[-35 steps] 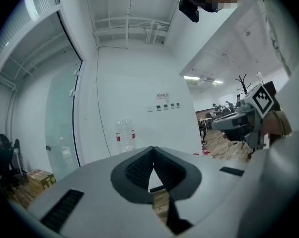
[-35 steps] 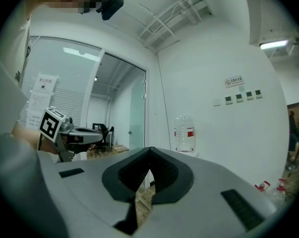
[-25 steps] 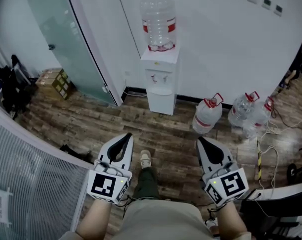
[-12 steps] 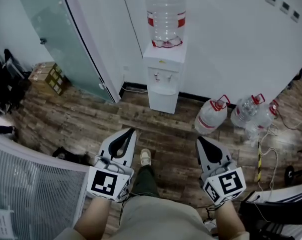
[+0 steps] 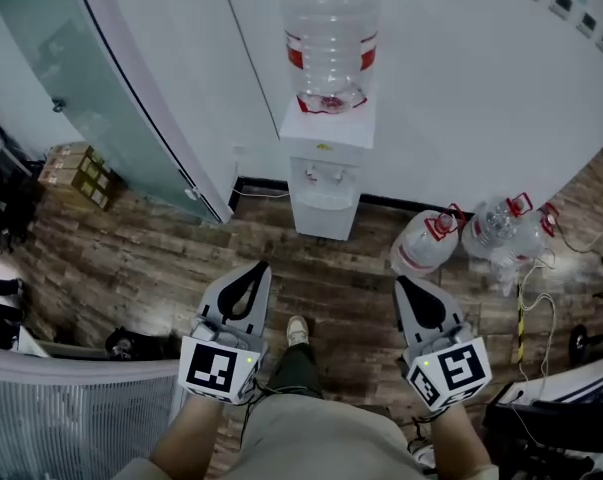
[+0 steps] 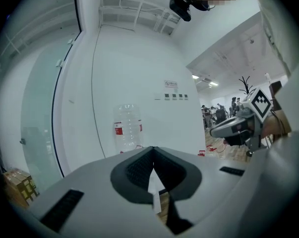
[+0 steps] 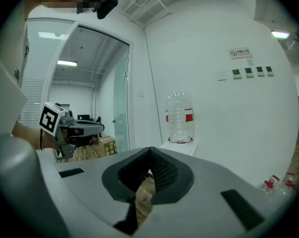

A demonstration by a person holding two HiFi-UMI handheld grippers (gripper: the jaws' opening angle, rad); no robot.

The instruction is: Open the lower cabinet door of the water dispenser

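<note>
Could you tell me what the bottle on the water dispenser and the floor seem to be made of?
Bottle: probably clear plastic, see-through with ribbed walls.
Floor: wood-grain planks, faintly glossy; real wood or laminate, I cannot tell.

White wall [image 5: 481, 88], frosted glass door [image 5: 101, 98] at L, wood-plank floor [image 5: 131, 258], cardboard boxes [image 5: 76, 173] nr door.

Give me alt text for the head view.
A white water dispenser with a bottle on top stands against the wall, ahead of the shut, empty left gripper and right gripper. Spare bottles sit on the floor to its right.
</note>
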